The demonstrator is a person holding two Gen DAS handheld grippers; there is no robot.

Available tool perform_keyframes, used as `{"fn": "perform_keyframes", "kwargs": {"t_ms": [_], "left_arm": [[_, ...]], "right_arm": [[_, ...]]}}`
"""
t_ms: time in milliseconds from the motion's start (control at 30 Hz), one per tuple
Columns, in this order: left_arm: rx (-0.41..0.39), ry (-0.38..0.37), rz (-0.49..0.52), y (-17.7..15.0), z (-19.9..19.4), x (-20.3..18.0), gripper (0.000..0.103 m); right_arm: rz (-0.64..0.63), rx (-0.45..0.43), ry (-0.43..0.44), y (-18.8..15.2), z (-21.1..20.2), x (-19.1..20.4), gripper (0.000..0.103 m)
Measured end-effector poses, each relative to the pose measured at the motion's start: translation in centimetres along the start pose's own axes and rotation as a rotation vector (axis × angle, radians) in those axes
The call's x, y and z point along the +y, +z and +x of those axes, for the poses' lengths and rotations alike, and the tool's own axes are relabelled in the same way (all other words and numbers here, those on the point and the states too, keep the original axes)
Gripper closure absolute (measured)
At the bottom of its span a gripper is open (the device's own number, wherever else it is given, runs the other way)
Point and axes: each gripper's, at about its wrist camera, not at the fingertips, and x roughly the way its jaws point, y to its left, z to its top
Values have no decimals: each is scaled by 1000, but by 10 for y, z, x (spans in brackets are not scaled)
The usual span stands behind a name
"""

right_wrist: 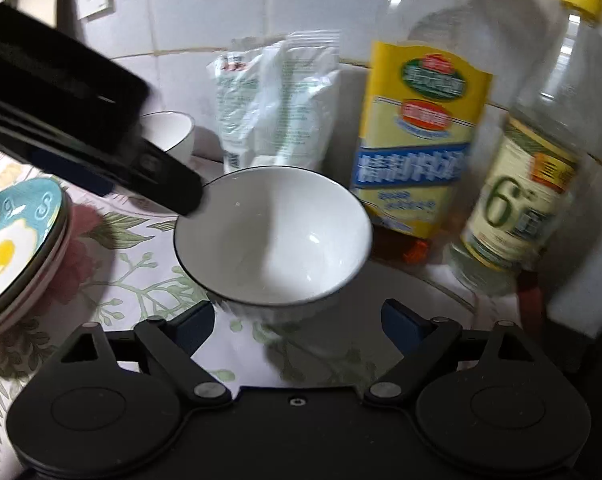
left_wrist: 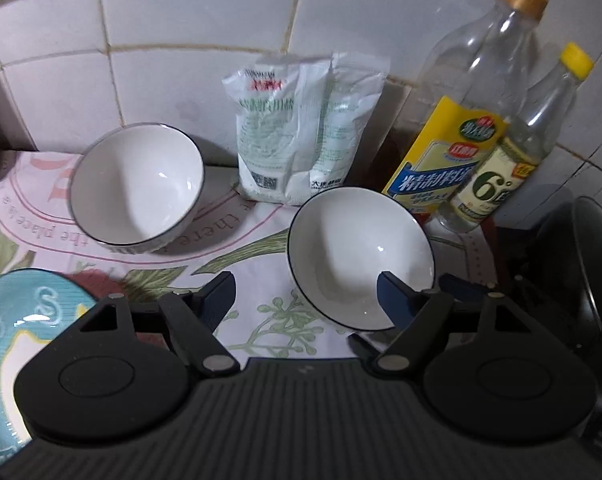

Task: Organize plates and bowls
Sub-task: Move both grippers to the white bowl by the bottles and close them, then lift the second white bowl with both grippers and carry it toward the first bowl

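Observation:
Two white bowls with dark rims stand on a floral cloth (left_wrist: 261, 320). The far bowl (left_wrist: 137, 184) (right_wrist: 173, 136) is at the back left. The near bowl (left_wrist: 361, 256) (right_wrist: 273, 236) stands to the right, in front of the bottles. My left gripper (left_wrist: 307, 300) is open; its right finger (left_wrist: 397, 300) overlaps the near bowl's front rim and its left finger is over the cloth. My right gripper (right_wrist: 299, 320) is open just before the same bowl, holding nothing. The left gripper's black body (right_wrist: 81, 132) reaches that bowl's left rim. A blue patterned plate (left_wrist: 21, 340) (right_wrist: 13, 248) tops a small stack at the left.
A crumpled white bag (left_wrist: 301, 128) (right_wrist: 273, 100) leans on the tiled wall behind the bowls. Two clear bottles, one with a yellow and blue label (left_wrist: 453, 152) (right_wrist: 417, 148) and one with a yellow cap (left_wrist: 509, 160) (right_wrist: 529, 184), stand at the right. A dark pan (left_wrist: 581, 280) lies beyond them.

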Motion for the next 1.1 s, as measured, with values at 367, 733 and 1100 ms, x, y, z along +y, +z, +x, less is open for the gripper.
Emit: {"fn": "perform_keyframes", "kwargs": {"t_ms": [367,733,1100], "left_arm": [[60,16,-59,3,39,15,49],[50,25,-47,-1,38,13,92],[57,43,25,-5,-22,6,91]], "right_arm": [[13,18,55,3,37,-2,5],[-25,-10,79,9,45,16,7],[7,-24,113,19,-5,42,7]]}}
